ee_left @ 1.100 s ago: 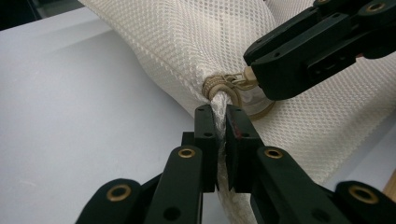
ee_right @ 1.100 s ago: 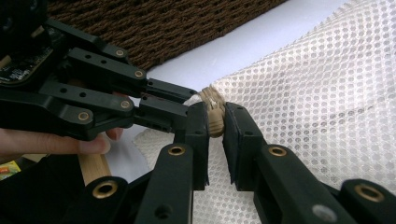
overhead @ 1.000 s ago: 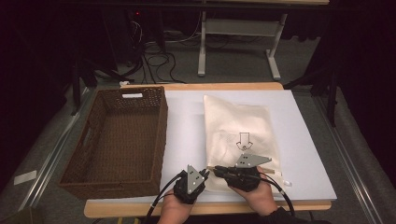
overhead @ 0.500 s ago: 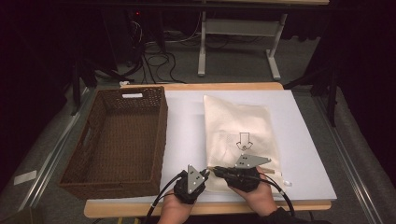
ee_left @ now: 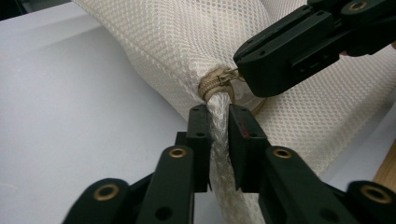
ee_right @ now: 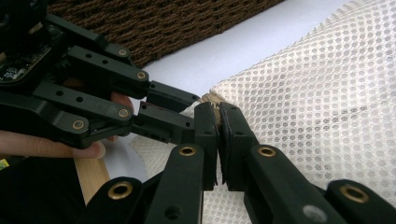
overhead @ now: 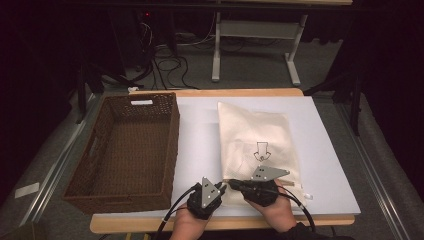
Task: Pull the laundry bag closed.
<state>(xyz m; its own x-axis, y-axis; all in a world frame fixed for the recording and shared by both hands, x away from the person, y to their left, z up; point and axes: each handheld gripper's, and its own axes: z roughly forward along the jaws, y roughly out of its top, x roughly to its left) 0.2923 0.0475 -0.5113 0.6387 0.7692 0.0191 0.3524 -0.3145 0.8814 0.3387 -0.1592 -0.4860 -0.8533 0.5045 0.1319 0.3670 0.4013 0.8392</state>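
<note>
A white mesh bag lies flat on the white table, its zipper end at the near left corner. My left gripper pinches the mesh of that corner; its jaws have just been opening a little, and the fabric still fills the gap between the pads. From the other side, my right gripper is shut on the tan zipper pull. In the high view both the left gripper and the right gripper meet tip to tip at the table's near edge.
A brown wicker basket stands at the left of the table, close to the bag's corner. Its woven wall shows just behind the left gripper. The table's wooden front edge runs right below the hands.
</note>
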